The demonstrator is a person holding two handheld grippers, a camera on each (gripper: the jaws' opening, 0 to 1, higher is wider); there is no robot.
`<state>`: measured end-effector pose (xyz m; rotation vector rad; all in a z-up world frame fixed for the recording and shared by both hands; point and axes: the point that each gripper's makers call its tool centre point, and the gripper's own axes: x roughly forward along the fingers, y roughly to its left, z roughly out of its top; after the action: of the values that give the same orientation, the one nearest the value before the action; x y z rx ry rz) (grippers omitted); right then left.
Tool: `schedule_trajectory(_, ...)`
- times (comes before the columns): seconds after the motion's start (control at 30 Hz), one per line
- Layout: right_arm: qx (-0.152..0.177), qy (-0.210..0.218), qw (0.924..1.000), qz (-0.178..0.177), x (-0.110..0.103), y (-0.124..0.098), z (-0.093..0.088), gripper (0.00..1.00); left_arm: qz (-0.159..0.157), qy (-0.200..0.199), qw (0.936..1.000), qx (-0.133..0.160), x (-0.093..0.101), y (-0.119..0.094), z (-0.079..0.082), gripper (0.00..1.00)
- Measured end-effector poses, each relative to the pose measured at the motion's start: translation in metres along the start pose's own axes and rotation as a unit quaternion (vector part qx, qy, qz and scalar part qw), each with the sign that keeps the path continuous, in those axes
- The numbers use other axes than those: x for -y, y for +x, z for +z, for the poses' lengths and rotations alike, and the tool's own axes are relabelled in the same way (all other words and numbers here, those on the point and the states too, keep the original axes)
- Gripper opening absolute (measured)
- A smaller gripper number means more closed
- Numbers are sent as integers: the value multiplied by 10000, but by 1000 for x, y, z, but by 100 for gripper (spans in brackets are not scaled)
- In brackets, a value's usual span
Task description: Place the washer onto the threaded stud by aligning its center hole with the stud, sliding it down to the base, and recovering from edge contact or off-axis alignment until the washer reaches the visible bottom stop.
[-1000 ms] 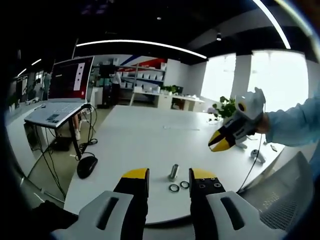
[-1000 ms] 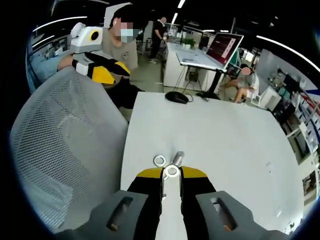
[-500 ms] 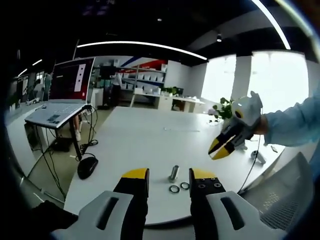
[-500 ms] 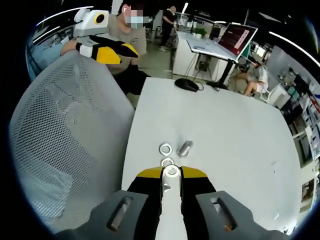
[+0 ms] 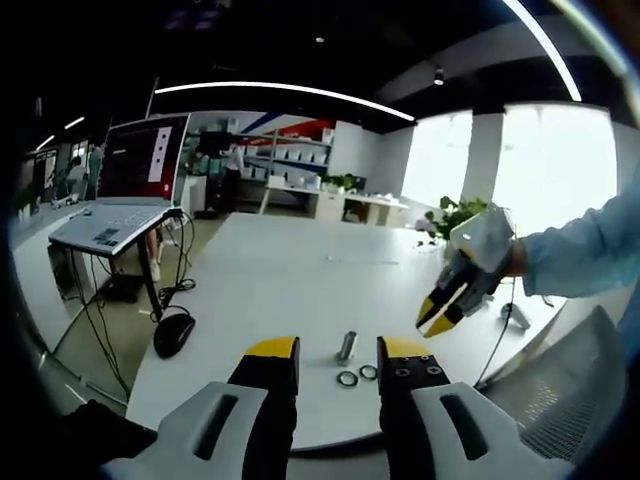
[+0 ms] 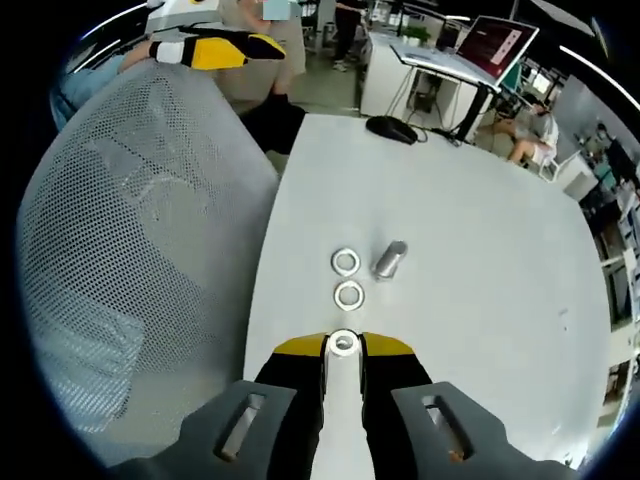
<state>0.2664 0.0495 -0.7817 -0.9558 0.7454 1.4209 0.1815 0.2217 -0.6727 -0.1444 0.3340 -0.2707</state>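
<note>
A washer (image 6: 343, 343), apparently pinched between the closed jaws of the right gripper (image 6: 343, 346), has been raised above the stud (image 6: 389, 259) near the table (image 6: 480, 260) edge, ready for alignment; the left gripper (image 5: 338, 350) hangs open.

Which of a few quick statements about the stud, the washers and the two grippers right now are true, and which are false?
1. The right gripper pinches a small silver metal washer. True.
2. A washer already sits on the short silver threaded stud. False: the stud is bare.
3. Two loose silver washers lie on the white table beside the stud. True.
4. The left gripper grips the stud. False: it is open and holds nothing.
5. A black computer mouse lies near the table's edge. True.
</note>
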Motion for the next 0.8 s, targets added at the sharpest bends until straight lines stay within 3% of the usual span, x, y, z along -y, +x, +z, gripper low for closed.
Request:
schedule_trajectory(0.43, -415, -69, 9991, 86, -1, 14, -16, 13, 2, 10, 10000, 19, 0, 0, 0, 29)
schedule_trajectory(0.8, -500, -124, 9986, 142, 0, 22, -18, 13, -2, 7, 10000, 20, 0, 0, 0, 29)
